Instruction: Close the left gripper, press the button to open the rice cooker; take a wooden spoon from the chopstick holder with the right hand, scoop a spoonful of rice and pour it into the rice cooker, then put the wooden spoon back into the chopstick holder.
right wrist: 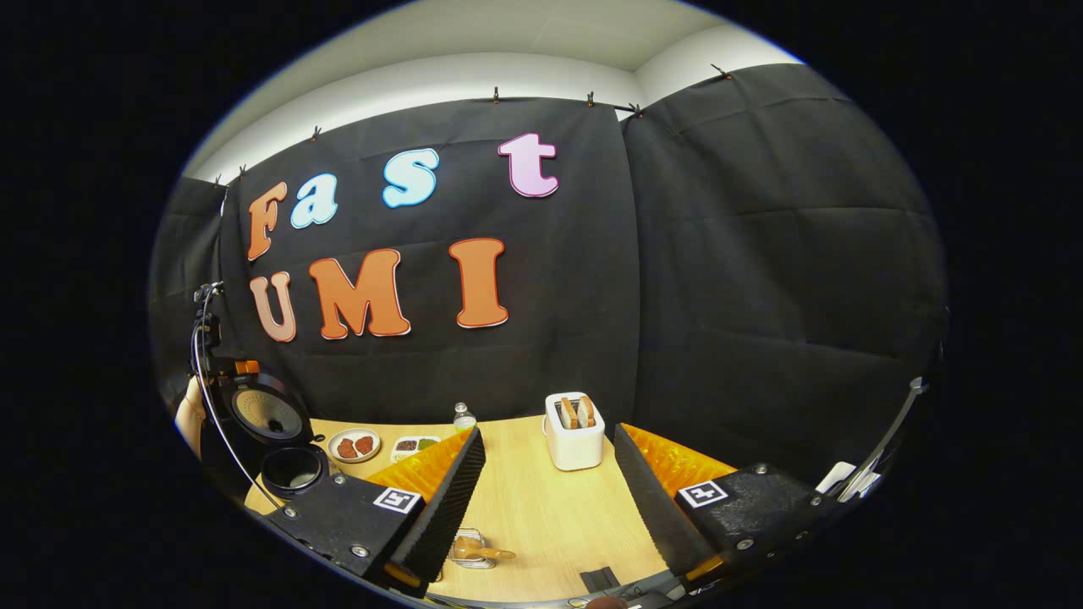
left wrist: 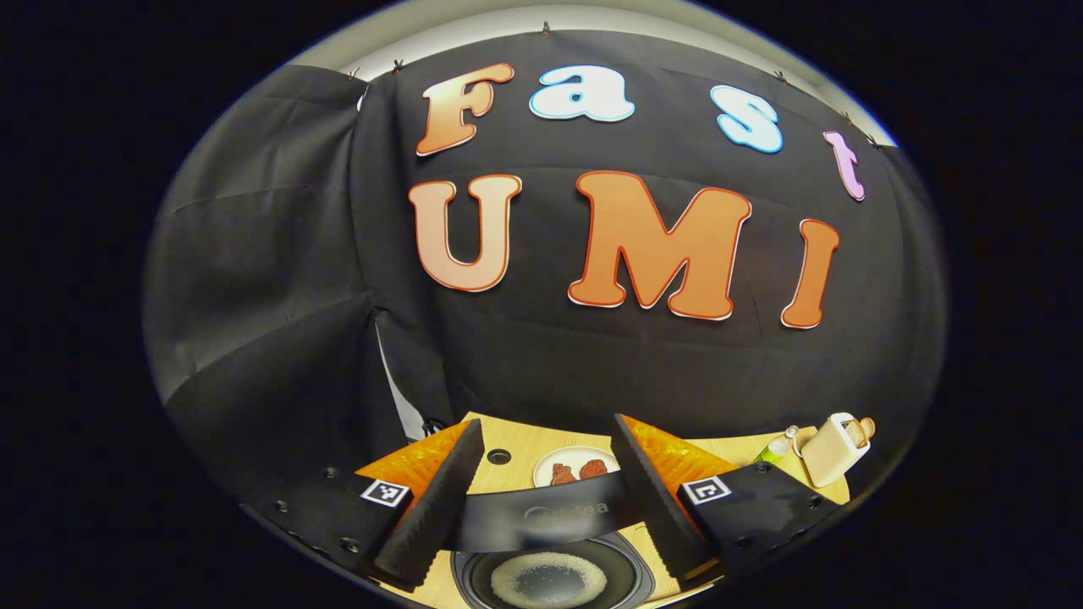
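Note:
The rice cooker stands at the table's left end with its lid swung up and its inner pot open. In the left gripper view I look straight down on that pot, a layer of rice on its bottom, and the raised lid's edge crosses between my fingers. My left gripper hangs open above the cooker, holding nothing. My right gripper is open over the table's near middle. Below its left finger, a wooden spoon rests in a clear holder.
A plate of red food, a small dish and a bottle line the table's back. A white toaster with bread stands ahead of my right gripper. A hand and a cable show behind the cooker.

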`<state>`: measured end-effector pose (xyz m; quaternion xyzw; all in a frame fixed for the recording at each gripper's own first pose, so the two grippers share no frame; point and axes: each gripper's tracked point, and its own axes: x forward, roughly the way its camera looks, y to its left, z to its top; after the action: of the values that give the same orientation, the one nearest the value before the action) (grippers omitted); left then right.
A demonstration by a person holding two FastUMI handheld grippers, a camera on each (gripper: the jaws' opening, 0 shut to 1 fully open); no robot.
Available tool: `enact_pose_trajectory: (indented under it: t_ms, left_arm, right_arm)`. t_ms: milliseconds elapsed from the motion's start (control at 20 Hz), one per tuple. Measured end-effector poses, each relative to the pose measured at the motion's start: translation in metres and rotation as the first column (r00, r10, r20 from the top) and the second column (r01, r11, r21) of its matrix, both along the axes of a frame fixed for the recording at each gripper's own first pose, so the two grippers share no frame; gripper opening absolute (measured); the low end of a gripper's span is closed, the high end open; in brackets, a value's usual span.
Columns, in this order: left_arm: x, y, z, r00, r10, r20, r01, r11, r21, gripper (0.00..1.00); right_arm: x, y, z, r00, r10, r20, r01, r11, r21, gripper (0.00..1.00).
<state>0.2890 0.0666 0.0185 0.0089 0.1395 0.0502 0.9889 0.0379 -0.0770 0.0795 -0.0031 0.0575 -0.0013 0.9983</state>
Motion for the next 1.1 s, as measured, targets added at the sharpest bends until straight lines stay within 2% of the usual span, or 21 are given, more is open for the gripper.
enact_pose_trajectory:
  t_ms: [350,650,700,850,1100]
  left_arm:
    - [-0.062,-0.025,-0.032,0.999,-0.041,0.000,0.041,0.999,-0.010,0.98]
    - [-0.121,-0.044,-0.093,0.996,-0.081,-0.028,0.081,0.997,-0.007,1.00]
    - [-0.128,-0.044,-0.105,0.996,-0.079,-0.032,0.078,0.997,-0.005,0.98]
    - [-0.145,-0.046,-0.135,0.997,-0.054,-0.049,0.053,0.998,-0.016,1.00]
    - [-0.156,-0.045,-0.165,1.000,0.006,-0.026,-0.005,0.999,0.048,1.00]
  right_arm:
    - [-0.004,0.020,0.001,0.996,0.084,0.009,-0.084,0.996,-0.024,0.95]
    - [-0.004,0.024,-0.007,0.990,0.140,-0.017,-0.140,0.990,-0.007,0.95]
    - [-0.004,0.023,-0.009,0.989,0.146,-0.020,-0.146,0.989,-0.002,0.95]
    - [-0.004,0.023,-0.013,0.985,0.167,-0.032,-0.166,0.986,0.023,0.95]
    - [-0.006,0.015,-0.026,0.983,0.177,-0.059,-0.174,0.984,0.048,0.95]
